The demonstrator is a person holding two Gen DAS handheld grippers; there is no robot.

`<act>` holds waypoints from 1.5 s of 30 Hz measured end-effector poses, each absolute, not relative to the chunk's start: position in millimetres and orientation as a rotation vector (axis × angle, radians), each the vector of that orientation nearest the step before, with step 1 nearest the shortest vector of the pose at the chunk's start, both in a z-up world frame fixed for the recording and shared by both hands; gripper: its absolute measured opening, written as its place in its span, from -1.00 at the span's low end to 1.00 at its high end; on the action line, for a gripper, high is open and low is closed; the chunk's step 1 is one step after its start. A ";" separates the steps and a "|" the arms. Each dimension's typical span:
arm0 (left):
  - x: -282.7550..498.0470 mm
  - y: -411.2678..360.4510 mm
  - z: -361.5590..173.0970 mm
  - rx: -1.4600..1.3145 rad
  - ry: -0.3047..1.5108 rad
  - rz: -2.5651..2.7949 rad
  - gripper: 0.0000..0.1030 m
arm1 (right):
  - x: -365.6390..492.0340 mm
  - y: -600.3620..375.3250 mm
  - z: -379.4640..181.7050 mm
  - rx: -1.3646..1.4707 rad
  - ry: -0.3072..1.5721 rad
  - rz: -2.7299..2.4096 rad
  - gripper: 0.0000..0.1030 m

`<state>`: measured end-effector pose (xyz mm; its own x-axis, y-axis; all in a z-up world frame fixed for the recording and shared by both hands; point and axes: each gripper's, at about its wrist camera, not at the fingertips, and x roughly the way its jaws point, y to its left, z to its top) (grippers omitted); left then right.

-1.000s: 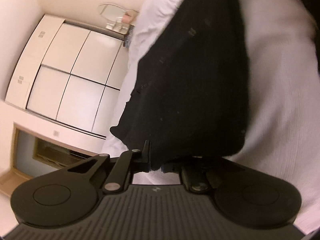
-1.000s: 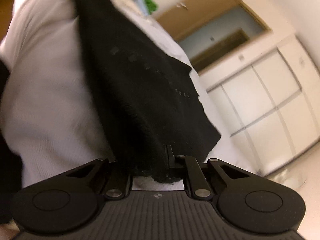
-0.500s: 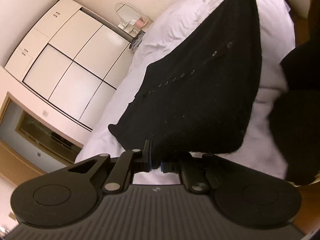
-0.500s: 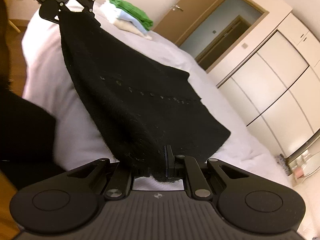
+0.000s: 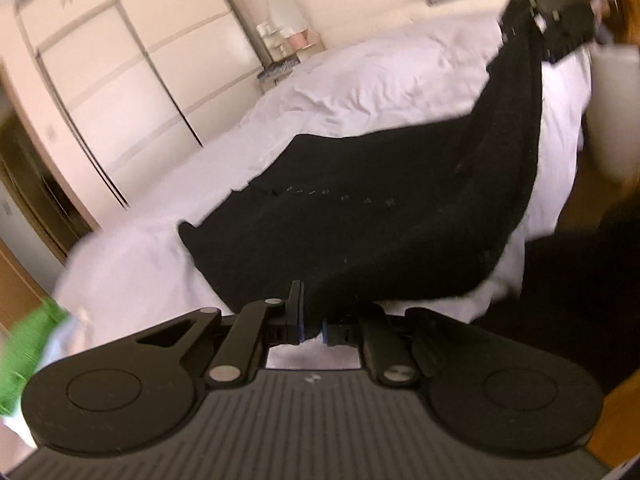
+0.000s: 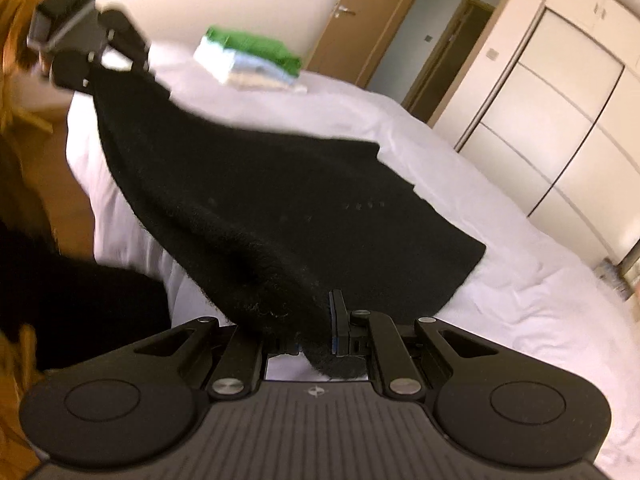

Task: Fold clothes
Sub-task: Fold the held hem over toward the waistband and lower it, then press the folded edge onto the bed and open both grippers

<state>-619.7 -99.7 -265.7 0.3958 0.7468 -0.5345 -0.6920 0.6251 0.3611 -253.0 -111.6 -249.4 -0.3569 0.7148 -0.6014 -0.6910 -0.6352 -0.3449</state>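
A: Where is the black knit garment (image 5: 360, 216) sitting?

B: It is hanging stretched between the two grippers above the white bed (image 5: 360, 76). Its far part is lying on the bedcover, while the near edge is sagging between the grips.

A: What is the left gripper (image 5: 312, 326) doing?

B: Its jaws are pinching one corner of the garment; the cloth is bunching between the fingers, so they are closed on it. In the right wrist view the same gripper (image 6: 94, 60) is showing at the upper left, with the fabric running down from it.

A: And the right gripper (image 6: 316, 344)?

B: Its jaws are clamping the other corner, with a fold of knit poking out below the fingers. In the left wrist view it (image 5: 532, 20) is appearing at the upper right, blurred, with the cloth hanging from it.

A: Anything else on the bed?

B: A stack of folded clothes (image 6: 252, 60), green on top and pale layers under it, is resting near the far edge, well apart from the black garment. White wardrobe doors (image 6: 560, 92) are standing beyond the bed, beside a brown door (image 6: 340, 16).
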 end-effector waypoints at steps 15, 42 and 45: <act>-646.2 134.4 -291.3 -0.760 0.633 1.013 -0.81 | -160.6 129.0 -294.3 -0.581 0.942 1.933 -0.41; -700.7 86.1 -267.0 -0.777 0.453 0.988 -0.84 | -124.9 57.0 -267.4 -0.204 0.940 1.876 -0.85; -697.9 87.8 -303.0 -0.839 0.549 0.977 -0.82 | -121.5 63.0 -291.6 -0.264 1.011 1.837 -0.85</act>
<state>-697.9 87.8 -303.0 0.4680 0.4931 -0.7333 -0.8829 0.2975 -0.3633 -121.5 63.0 -291.6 -0.4929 0.6539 -0.5740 -0.8349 -0.1698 0.5236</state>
